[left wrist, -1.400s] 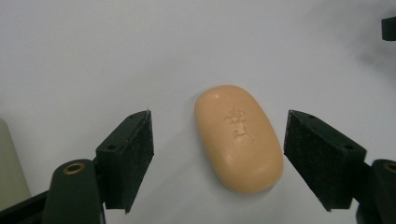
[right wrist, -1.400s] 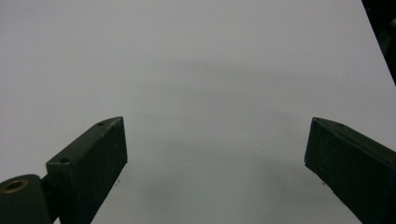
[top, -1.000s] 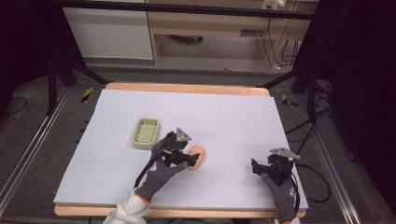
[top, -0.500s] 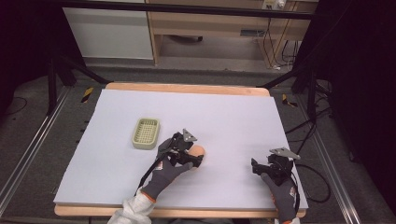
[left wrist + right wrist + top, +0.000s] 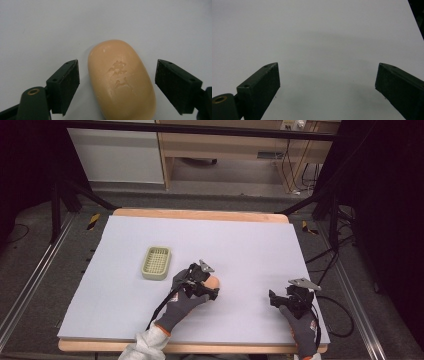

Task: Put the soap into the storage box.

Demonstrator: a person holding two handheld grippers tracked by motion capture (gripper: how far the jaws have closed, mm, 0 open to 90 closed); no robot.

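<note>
A peach-coloured bar of soap (image 5: 122,80) with a stamped mark lies flat on the pale table. My left gripper (image 5: 117,62) straddles it; its jaws have just been opening, and a gap shows between each pad and the soap. In the high view the soap (image 5: 215,282) peeks out beside the left gripper (image 5: 209,287) near the table's middle. My right gripper (image 5: 275,298) rests at the front right, and its own view shows it (image 5: 328,66) open over bare table.
A pale green slotted soap dish (image 5: 156,262) stands left of the left hand. The table (image 5: 240,235) has a wooden rim, with dark floor, rails and cables around it. A cable (image 5: 340,320) loops off the right front corner.
My left hand has edged to the right and lower over the soap, and its jaws now stand wider around it. The right gripper has not moved.
</note>
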